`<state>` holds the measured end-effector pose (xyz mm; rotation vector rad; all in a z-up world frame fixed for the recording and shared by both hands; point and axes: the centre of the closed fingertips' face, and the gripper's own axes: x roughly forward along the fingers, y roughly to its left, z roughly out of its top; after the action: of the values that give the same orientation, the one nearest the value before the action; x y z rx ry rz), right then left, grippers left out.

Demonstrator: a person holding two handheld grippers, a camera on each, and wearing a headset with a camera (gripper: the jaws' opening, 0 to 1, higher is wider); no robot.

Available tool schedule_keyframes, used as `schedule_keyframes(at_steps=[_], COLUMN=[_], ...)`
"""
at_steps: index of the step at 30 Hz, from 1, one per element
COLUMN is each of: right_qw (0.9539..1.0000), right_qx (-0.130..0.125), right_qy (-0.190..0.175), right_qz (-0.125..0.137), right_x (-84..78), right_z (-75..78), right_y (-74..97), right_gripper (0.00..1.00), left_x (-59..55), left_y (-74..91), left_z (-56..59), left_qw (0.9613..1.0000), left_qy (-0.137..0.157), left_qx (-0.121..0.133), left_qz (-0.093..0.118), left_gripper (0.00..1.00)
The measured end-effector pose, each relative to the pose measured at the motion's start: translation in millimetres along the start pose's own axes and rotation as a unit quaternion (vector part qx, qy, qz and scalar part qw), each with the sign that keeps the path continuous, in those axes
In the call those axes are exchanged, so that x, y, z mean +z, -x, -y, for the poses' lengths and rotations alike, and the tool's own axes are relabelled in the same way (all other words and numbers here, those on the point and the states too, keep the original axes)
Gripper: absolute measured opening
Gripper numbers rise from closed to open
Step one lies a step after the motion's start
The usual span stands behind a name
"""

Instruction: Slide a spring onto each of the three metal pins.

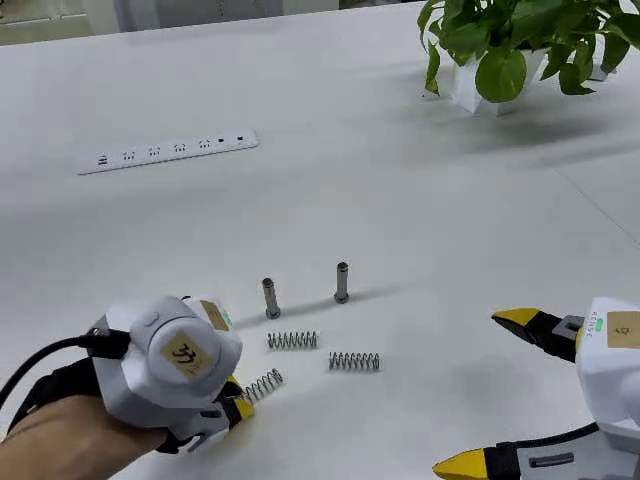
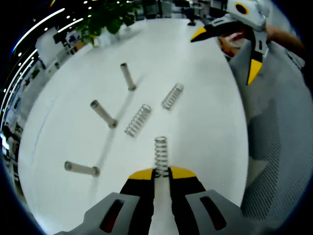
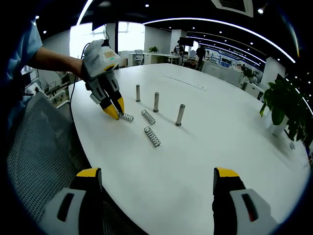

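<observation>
Two upright metal pins [image 1: 270, 298] [image 1: 342, 282] stand mid-table; the left gripper view holds three pins [image 2: 128, 77] [image 2: 103, 113] [image 2: 81, 169]. Three springs lie in front of them. My left gripper [image 1: 235, 405] [image 2: 161, 172] is low at the near left, shut on the near end of one spring [image 1: 263, 384] [image 2: 161, 155], which rests on the table. The other two springs [image 1: 292, 340] [image 1: 354, 361] lie loose. My right gripper [image 1: 485, 392] [image 3: 157, 172] hovers wide open at the near right, with nothing between its fingers.
A white power strip [image 1: 168, 152] lies at the far left of the white table [image 1: 400, 200]. A potted plant [image 1: 510, 50] stands at the far right. A grey mesh chair [image 2: 274, 147] sits off the table's near edge.
</observation>
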<state>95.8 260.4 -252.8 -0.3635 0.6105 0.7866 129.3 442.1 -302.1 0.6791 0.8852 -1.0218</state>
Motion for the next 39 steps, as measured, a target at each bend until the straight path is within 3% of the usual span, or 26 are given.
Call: schedule_keyframes(at_steps=[4, 10, 15, 19, 21, 25, 27, 29, 30, 33, 34, 38, 39], right_qw=[1.0, 1.0, 1.0, 0.9997, 0.9997, 0.9995, 0.999, 0.9985, 0.9973, 0.9911, 0.9896, 0.988, 0.9874], right_qx=[0.001, 0.001, 0.004, 0.011, 0.015, 0.026, 0.035, 0.037, 0.036, 0.054, 0.06, 0.081, 0.081], right_qy=[0.0, 0.002, -0.003, -0.012, -0.012, -0.015, -0.026, -0.035, -0.054, -0.102, -0.108, -0.111, -0.113], right_qz=[0.0, 0.0, 0.007, 0.016, 0.016, 0.014, 0.014, 0.02, 0.033, 0.067, 0.072, 0.07, 0.075], right_x=[-0.1, -0.2, 2.6, 5.6, 6.1, 6.6, 7.5, 10.6, 15.6, 32.7, 37.6, 46.2, 50.5], right_z=[-0.7, -0.8, -1.9, -3.5, -5.4, -9.6, -12.3, -12.1, -12.7, -19.0, -20.9, -27.3, -28.2], right_y=[-0.1, 0.2, 1.2, 2.0, 1.8, 1.4, 1.2, 1.2, 0.4, -1.4, -2.7, -9.1, -11.4], right_gripper=[0.96, 0.96, 0.95, 0.95, 0.95, 0.94, 0.93, 0.93, 0.93, 0.91, 0.91, 0.8, 0.8], left_x=[-0.6, -1.0, -2.0, -1.5, 0.4, 4.7, 13.8, 21.4, 23.4, 35.3, 38.8, 44.7, 48.0], left_y=[0.5, 0.7, 1.7, 2.6, 2.9, 6.1, 11.5, 17.7, 20.2, 28.7, 32.0, 36.5, 38.2], left_z=[-1.8, -1.8, -2.4, -3.3, -3.6, -4.2, -4.1, -6.2, -6.4, -5.8, -5.0, -1.7, -0.6], left_qw=[0.9998, 0.9998, 0.999, 0.9967, 0.9923, 0.9835, 0.9744, 0.9686, 0.9678, 0.9597, 0.9568, 0.9531, 0.9497], left_qy=[0.019, 0.016, 0.04, 0.065, 0.099, 0.139, 0.165, 0.173, 0.171, 0.174, 0.177, 0.177, 0.18], left_qx=[0.002, 0.004, 0.01, 0.017, 0.019, 0.023, 0.021, 0.029, 0.032, 0.034, 0.033, 0.032, 0.032], left_qz=[-0.006, -0.008, 0.014, 0.046, 0.071, 0.113, 0.15, 0.176, 0.182, 0.218, 0.228, 0.243, 0.254], left_gripper=[0.12, 0.11, 0.1, 0.1, 0.1, 0.1, 0.1, 0.1, 0.1, 0.1, 0.1, 0.1, 0.1])
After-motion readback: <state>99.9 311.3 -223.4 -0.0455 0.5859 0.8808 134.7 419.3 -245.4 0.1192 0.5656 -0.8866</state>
